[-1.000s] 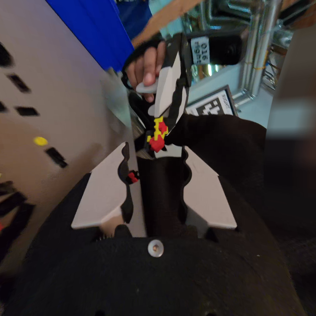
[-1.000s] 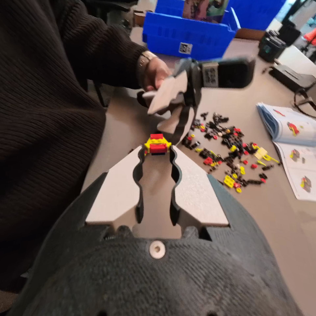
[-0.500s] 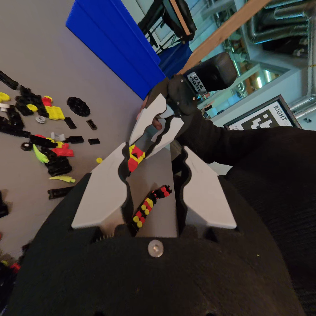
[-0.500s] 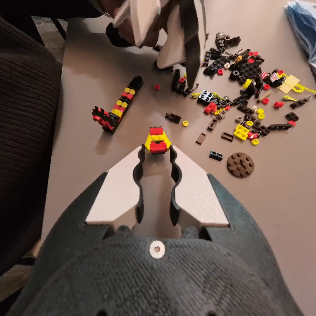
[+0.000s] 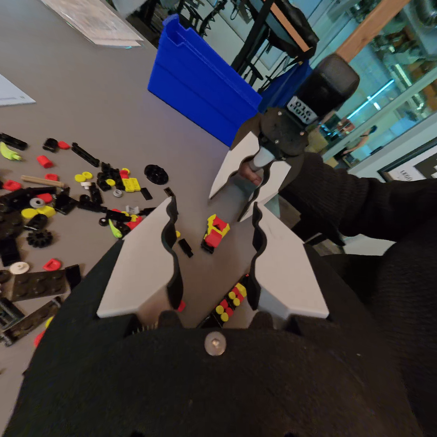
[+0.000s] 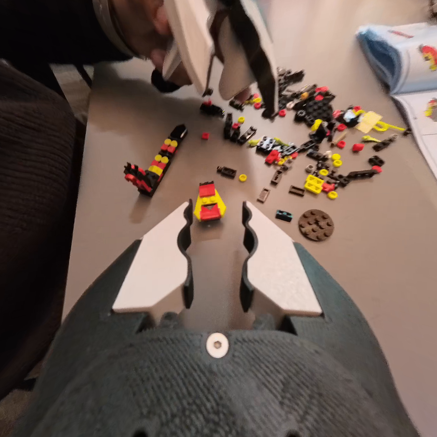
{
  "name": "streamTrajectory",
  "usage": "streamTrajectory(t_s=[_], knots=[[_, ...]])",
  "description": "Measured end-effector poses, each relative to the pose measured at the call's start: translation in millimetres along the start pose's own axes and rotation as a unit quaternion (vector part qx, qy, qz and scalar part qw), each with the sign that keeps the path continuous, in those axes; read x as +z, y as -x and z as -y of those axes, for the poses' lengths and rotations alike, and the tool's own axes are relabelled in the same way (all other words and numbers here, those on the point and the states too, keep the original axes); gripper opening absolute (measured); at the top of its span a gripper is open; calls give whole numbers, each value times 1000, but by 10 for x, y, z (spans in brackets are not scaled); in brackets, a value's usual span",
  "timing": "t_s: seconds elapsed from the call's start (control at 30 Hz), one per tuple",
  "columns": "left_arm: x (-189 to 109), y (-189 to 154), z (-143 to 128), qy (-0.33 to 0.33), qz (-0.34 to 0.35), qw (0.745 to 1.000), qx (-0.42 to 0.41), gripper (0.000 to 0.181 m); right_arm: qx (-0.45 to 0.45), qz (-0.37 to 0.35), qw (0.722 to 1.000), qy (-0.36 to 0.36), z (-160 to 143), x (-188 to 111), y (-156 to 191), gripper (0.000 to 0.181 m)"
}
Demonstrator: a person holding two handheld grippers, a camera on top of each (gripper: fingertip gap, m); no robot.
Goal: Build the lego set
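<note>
A small red-and-yellow lego assembly (image 6: pixel 209 205) lies on the grey table (image 6: pixel 118 113) between the fingertips of my right gripper (image 6: pixel 217 204), which is open and not gripping it. It also shows in the left wrist view (image 5: pixel 215 233). A long black assembly with red and yellow studs (image 6: pixel 163 160) lies to its left; it shows low between my left fingers (image 5: pixel 230 300). My left gripper (image 5: pixel 212 204) is open and empty, hovering above the table. In the right wrist view it (image 6: pixel 238 101) hangs over the edge of the loose pile.
A pile of loose black, red and yellow pieces (image 6: pixel 307 142) spreads right of the assemblies, with a round brown plate (image 6: pixel 315 224) nearer. An instruction booklet (image 6: pixel 402 59) lies far right. A blue bin (image 5: pixel 201 89) stands behind. A dark sleeve (image 6: pixel 35 189) borders the table's left edge. Some 7 centimetres of space lies between my two pairs of fingers.
My right gripper opened and let go of the small red-and-yellow assembly, which now rests on the table. My left gripper swung down towards the table and the piece pile.
</note>
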State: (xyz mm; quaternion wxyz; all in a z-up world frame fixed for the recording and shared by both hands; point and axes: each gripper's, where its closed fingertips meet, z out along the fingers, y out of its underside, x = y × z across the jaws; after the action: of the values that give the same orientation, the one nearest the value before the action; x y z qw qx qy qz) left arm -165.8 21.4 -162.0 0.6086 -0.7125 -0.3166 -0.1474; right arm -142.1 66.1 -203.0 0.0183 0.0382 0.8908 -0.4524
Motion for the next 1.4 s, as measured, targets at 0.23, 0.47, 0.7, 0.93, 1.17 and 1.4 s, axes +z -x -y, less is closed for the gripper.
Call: streamTrajectory(t_s=[0.23, 0.47, 0.7, 0.93, 1.17, 1.4], knots=[[-7, -50, -28, 16, 3, 1000, 27, 42, 45, -68, 990, -116, 385, -196, -360, 74], [33, 100, -24, 38, 58, 994, 89, 46, 3, -124, 983, -132, 629, -10, -473, 67], [56, 382, 27, 74, 134, 976, 152, 57, 34, -176, 976, -126, 613, 13, -656, 60], [-90, 767, 106, 99, 249, 940, 212, 64, 65, -274, 956, -79, 476, -4, -1066, 62], [-132, 835, 81, 95, 255, 946, 178, 65, 5, -301, 953, 16, 220, 109, -1123, 66], [-119, 855, 12, 107, 261, 943, 177, 63, 18, -291, 956, 29, 123, 132, -1164, 66]])
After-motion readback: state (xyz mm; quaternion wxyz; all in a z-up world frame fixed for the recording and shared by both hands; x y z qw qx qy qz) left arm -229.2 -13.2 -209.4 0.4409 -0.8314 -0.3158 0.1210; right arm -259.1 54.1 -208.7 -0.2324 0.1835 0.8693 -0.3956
